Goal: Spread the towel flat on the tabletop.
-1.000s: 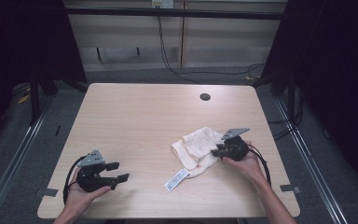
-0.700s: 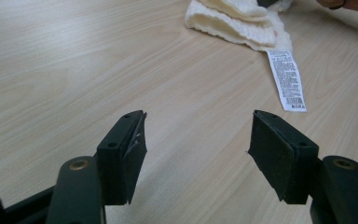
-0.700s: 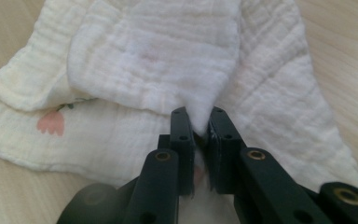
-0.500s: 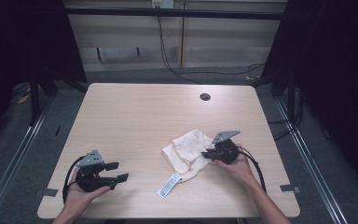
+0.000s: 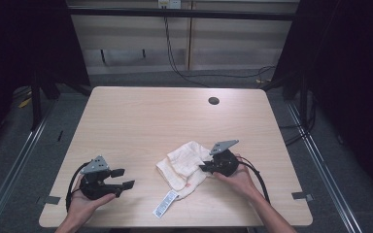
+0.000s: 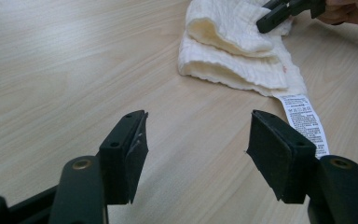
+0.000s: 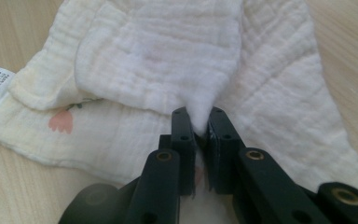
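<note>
The right gripper (image 7: 199, 122) has its two black jaws closed on a pinch of a cream-white crinkled muslin cloth (image 7: 168, 60) — a fold of the top layer bunches up between the pads, lifted slightly off the layer beneath. From above, this gripper (image 5: 209, 167) sits at the right edge of the cloth (image 5: 182, 167), held by the person's right hand (image 5: 238, 177) near the front right of the pale wooden table (image 5: 141, 121). The cloth lies crumpled and partly doubled over itself near the table's front edge, a little right of centre, with a long white printed care label (image 5: 165, 204) trailing out from its near left corner onto the bare wood. A small pink flower print (image 7: 60, 122) shows on the lower layer.

The left gripper (image 6: 196, 154) has its jaws wide apart with nothing between them; it rests low over the table at the near left, well apart from the cloth (image 6: 235, 51) and pointing towards it. In the high view it lies in the left hand (image 5: 85, 204).

The step in hand seems to be folding or spreading the cloth — one layer is gripped and ready to be drawn. The next move probably calls for the right gripper to keep its pinch while carrying that layer across, and for the left one to come over and take or pin an opposite edge near the label so the cloth does not slide.

A dark round hole (image 5: 213, 101) sits at the far side of the table.
</note>
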Action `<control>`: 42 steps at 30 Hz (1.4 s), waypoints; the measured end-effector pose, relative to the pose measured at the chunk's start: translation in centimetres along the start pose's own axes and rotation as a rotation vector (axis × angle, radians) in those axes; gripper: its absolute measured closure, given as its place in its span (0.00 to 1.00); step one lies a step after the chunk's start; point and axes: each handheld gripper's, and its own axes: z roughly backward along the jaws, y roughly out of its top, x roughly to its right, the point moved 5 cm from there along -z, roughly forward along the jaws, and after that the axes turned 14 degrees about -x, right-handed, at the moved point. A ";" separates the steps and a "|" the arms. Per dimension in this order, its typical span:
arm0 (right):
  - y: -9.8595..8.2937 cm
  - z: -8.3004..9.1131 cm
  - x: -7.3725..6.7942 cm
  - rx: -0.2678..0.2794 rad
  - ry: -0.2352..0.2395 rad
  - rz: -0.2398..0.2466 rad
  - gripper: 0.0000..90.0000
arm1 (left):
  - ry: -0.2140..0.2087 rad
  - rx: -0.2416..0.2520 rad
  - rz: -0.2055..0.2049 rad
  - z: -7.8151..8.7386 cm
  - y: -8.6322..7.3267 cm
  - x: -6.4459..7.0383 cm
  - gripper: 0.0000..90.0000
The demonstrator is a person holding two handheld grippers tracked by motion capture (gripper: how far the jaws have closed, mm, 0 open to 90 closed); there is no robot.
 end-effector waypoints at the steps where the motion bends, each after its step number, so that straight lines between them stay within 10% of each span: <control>1: 0.1 -0.1 -0.2 0.007 0.013 -0.002 0.93 | 0.002 0.001 -0.001 0.0 0.0 0.0 0.43; 21: 1.2 -1.0 -4.1 -0.010 0.096 0.068 0.90 | -0.031 -0.021 -0.056 -1.0 1.4 1.5 0.52; 29: 1.4 -0.9 -5.4 -0.012 0.069 0.082 0.70 | -0.084 -0.025 -0.105 -1.2 1.8 2.2 0.66; 42: -0.6 5.3 -3.0 0.106 0.007 -0.042 0.62 | -0.140 -0.095 -0.230 -4.8 6.1 5.1 0.80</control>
